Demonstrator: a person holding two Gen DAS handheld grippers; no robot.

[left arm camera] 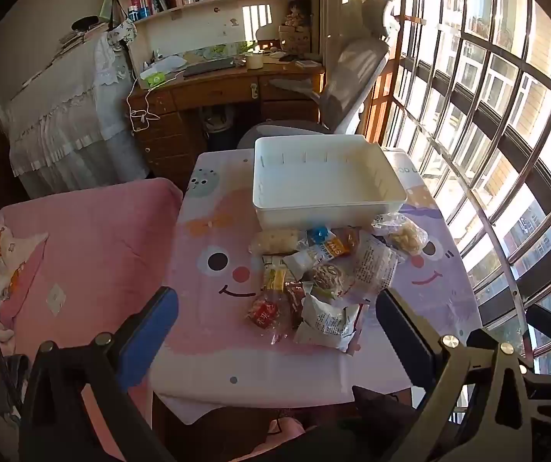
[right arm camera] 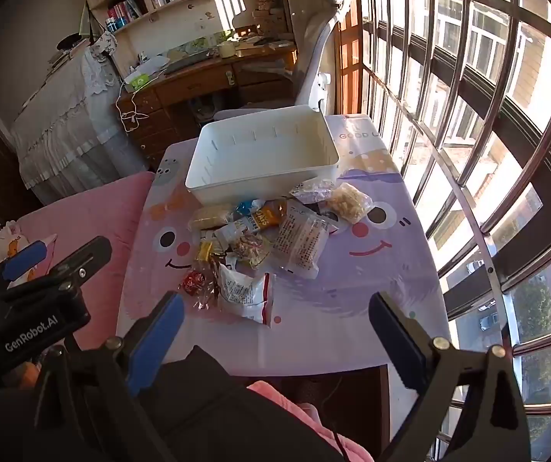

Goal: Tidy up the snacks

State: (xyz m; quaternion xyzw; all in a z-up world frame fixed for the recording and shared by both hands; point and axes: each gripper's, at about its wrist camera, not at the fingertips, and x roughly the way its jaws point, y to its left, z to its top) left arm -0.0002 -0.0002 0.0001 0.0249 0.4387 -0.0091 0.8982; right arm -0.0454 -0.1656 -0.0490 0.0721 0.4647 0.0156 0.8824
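White plastic formed the empty bin [left arm camera: 329,177], which stood beyond the snack pile [left arm camera: 325,269] at the far side of the cartoon-printed table cover [left arm camera: 214,346]. The pile lay ahead of both tools and below them, on the cover, just in front of the bin's near wall.

The left gripper [left arm camera: 275,331] hung spread wide with nothing between its blue pads; the right gripper [right arm camera: 275,331] was equally wide and empty.

The packets overlapped loosely, so a closing pinch could likely catch two wrappers at once or skate off slick film. The white crinkled pouch [right arm camera: 244,296] nearest the tools partly covered the red-wrapped sweet [right arm camera: 194,281], so lifting one might drag the other toward the table edge.
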